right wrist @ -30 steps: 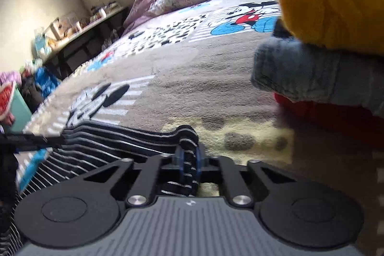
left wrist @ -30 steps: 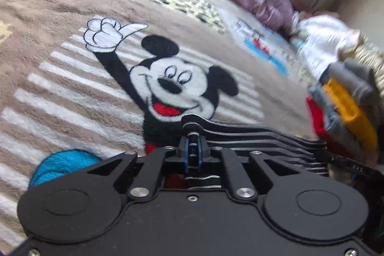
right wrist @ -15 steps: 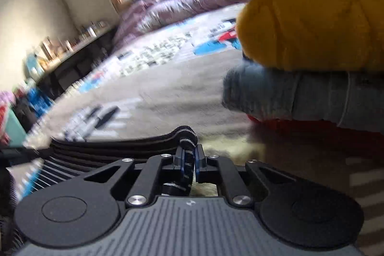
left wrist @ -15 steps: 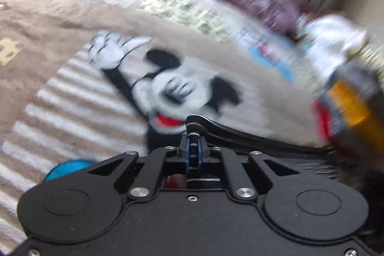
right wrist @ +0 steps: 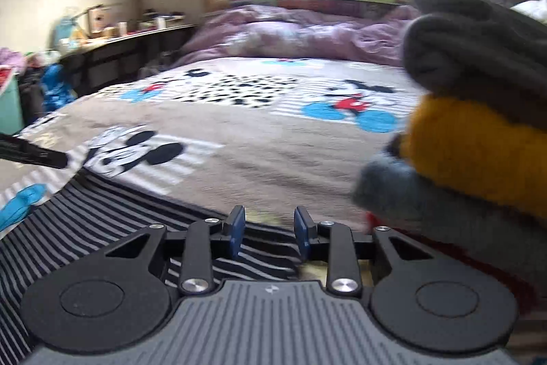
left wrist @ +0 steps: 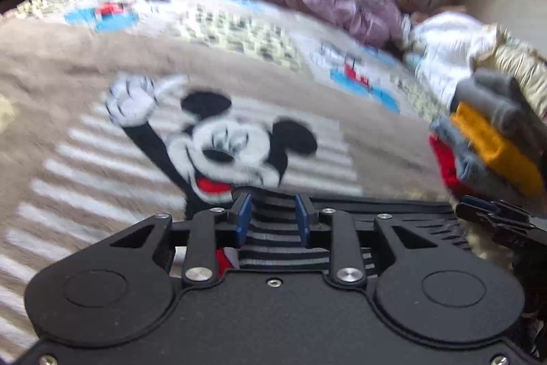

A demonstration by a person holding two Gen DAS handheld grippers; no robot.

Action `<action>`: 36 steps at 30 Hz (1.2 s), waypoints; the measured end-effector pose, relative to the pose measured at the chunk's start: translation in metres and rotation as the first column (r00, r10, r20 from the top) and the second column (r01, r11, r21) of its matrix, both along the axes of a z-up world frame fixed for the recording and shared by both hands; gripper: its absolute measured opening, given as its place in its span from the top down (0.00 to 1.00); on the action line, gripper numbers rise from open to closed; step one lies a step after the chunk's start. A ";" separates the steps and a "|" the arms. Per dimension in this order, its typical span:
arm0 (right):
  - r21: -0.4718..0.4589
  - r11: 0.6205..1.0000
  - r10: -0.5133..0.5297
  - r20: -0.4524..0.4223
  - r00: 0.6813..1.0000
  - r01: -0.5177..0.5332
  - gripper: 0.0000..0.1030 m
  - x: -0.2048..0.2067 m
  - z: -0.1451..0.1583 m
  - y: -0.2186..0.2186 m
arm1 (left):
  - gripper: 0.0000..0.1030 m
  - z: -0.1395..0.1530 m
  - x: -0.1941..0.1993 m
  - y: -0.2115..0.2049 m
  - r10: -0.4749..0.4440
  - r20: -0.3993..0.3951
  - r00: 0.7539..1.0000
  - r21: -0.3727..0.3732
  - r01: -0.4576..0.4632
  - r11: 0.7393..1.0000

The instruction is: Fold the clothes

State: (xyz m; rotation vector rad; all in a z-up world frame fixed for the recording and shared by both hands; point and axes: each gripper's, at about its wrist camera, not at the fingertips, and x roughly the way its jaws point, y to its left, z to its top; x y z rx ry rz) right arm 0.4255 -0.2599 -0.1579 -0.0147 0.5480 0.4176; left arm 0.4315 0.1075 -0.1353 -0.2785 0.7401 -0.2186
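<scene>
Both grippers' jaws are opening: the left gripper (left wrist: 272,219) and right gripper (right wrist: 269,231) straddle, without pinching, the striped garment (right wrist: 102,221) lying on the cartoon blanket (right wrist: 266,142) (blurred); beyond, the folded stack (right wrist: 471,142) sits.

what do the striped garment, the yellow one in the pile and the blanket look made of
Striped garment: thin knit, probably cotton jersey; matte, lies flat and limp. Yellow one: thick fuzzy knit or fleece; blur leaves it open. Blanket: plush fleece, soft napped look.
</scene>
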 end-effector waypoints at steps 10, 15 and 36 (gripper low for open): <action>-0.052 0.996 -0.078 -0.074 0.994 0.075 0.65 0.001 0.002 -0.008 | 0.72 0.016 -0.016 -0.007 -0.013 0.043 0.999 0.029 0.011 1.000; -0.105 0.995 -0.001 -0.037 0.999 -0.003 0.65 -0.055 0.012 0.012 | 0.72 0.038 -0.051 -0.032 -0.079 0.116 0.990 0.062 0.072 0.995; -0.207 0.978 -0.019 -0.025 1.000 0.013 0.73 -0.218 -0.005 0.031 | 0.59 -0.013 -0.196 -0.111 -0.247 0.019 0.969 0.326 0.227 0.918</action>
